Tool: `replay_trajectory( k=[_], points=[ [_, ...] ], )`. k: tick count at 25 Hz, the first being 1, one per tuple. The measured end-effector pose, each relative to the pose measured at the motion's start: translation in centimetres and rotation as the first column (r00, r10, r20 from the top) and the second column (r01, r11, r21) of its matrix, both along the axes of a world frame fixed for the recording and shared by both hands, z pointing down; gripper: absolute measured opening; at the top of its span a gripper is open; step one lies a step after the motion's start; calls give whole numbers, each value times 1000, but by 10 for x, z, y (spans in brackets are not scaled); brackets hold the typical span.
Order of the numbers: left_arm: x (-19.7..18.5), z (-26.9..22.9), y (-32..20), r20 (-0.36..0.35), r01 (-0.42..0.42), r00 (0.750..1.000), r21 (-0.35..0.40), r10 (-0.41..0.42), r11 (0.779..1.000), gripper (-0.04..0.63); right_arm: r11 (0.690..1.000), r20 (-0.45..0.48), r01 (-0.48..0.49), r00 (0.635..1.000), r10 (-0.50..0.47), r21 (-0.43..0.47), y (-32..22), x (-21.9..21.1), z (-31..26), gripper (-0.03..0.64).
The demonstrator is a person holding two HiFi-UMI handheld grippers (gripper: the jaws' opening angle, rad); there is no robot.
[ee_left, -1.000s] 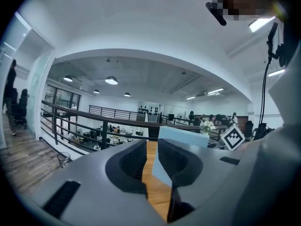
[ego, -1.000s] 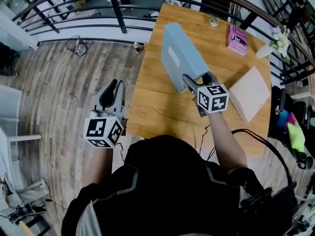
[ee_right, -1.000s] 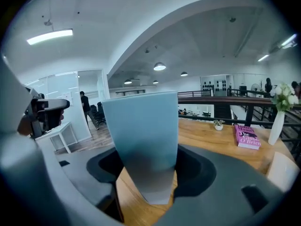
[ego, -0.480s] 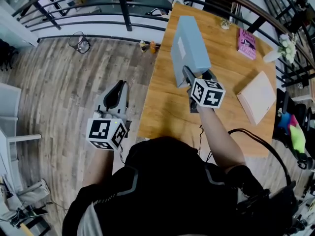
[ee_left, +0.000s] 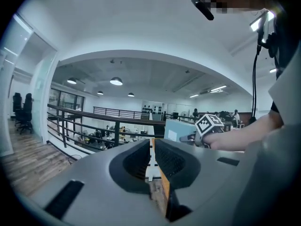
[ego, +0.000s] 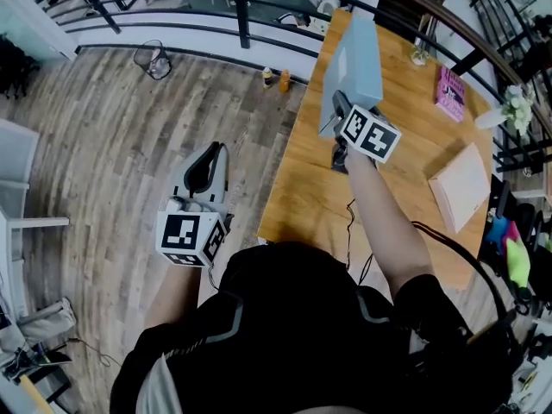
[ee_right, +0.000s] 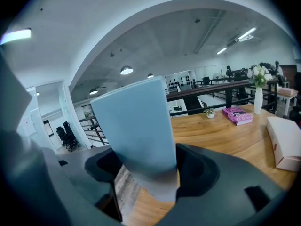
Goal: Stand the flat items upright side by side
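A flat light-blue box [ego: 358, 54] [ee_right: 136, 121] stands nearly on edge over the far left part of the wooden table [ego: 302, 197]. My right gripper [ego: 338, 115] [ee_right: 148, 173] is shut on its near end; the jaws have just been opening a little with the box still between them. My left gripper [ego: 205, 166] [ee_left: 153, 147] hangs over the floor left of the table. Its jaws have just been closing to a thin slit with nothing between them. The left gripper view also shows the blue box [ee_left: 178, 128]. A pink book [ego: 449, 93] [ee_right: 237, 115] and a white box [ego: 466, 186] [ee_right: 287, 140] lie flat on the table.
A black railing [ego: 241, 7] runs behind the table. A vase of white flowers [ego: 516, 110] [ee_right: 257, 95] and a small pot [ego: 420, 56] [ee_right: 210, 112] stand at the far edge. A cable [ego: 354, 231] trails over the near edge.
The right gripper has carried the blue box toward the table's far left corner and tipped it more upright. The left gripper has stayed beside the table.
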State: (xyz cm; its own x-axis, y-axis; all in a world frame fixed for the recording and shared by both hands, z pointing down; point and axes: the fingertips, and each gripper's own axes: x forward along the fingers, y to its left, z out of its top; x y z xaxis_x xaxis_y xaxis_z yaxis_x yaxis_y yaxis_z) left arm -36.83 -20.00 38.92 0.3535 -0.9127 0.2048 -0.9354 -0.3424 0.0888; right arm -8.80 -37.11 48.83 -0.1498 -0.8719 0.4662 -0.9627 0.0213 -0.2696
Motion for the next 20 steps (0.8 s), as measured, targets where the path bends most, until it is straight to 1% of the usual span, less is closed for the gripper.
replay_trajectory(
  k=[2,5,7,10,12,14,17,20],
  points=[
    [-16,4,2,11,38,999,-9,-38,999,52,999,21,-30,999,30,-14,-10,-7,5,354],
    [-34,5,6,15,84,996,-8,-84,996,52,998,7,-65,998,65,-10,-26,-12,8,347],
    [-42,5,10,11,109,994,-3,-109,994,52,997,4,-75,997,75,-5,-39,-12,7,345],
    [-50,9,18,-13,152,988,-11,-152,988,52,996,20,-88,996,88,-11,-53,-11,9,348],
    [-53,9,23,-8,178,984,-7,-178,984,52,995,32,-94,995,95,-11,-59,-11,10,353],
    [-53,7,25,15,187,982,6,-187,982,52,994,50,-105,993,105,-7,-65,-12,11,356],
    [-52,4,22,29,179,983,15,-179,984,52,994,72,-111,991,112,-9,-75,-15,12,360],
    [-48,8,24,27,165,986,-1,-165,986,52,995,59,-102,993,102,-11,-76,-17,12,360]
  ],
)
